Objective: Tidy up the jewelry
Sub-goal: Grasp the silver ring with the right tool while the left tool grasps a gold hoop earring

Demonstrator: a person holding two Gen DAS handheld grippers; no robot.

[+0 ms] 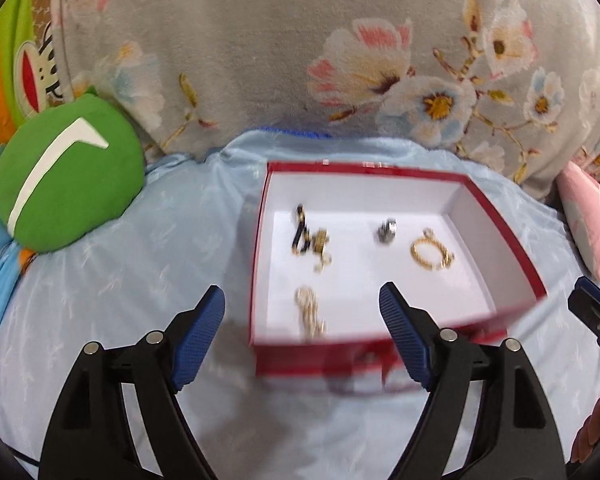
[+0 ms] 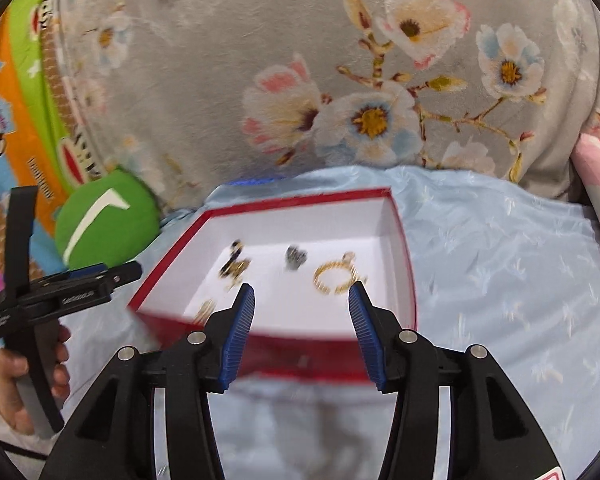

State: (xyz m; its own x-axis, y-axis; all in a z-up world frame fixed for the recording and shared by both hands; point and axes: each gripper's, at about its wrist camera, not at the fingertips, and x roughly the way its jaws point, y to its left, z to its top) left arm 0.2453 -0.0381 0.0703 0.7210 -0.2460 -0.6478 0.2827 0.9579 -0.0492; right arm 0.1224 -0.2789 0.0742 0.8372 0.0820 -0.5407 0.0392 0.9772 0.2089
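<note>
A red box (image 1: 512, 246) with a white inside lies on a light blue cloth; it also shows in the right wrist view (image 2: 406, 264). In it lie a gold ring (image 1: 430, 254) (image 2: 334, 276), a silvery dark piece (image 1: 386, 232) (image 2: 296, 258), a black and gold piece (image 1: 310, 238) (image 2: 234, 266) and a pale gold chain (image 1: 310, 310) (image 2: 206, 310). My left gripper (image 1: 302, 300) is open and empty over the box's near left corner. My right gripper (image 2: 302, 296) is open and empty over the box's near wall.
A green round plush (image 1: 66, 176) (image 2: 106, 220) sits left of the box. A grey flowered blanket (image 1: 300, 48) rises behind. A pink cushion (image 1: 588, 216) lies at the right. The left gripper's body and a hand (image 2: 28, 364) show left in the right wrist view.
</note>
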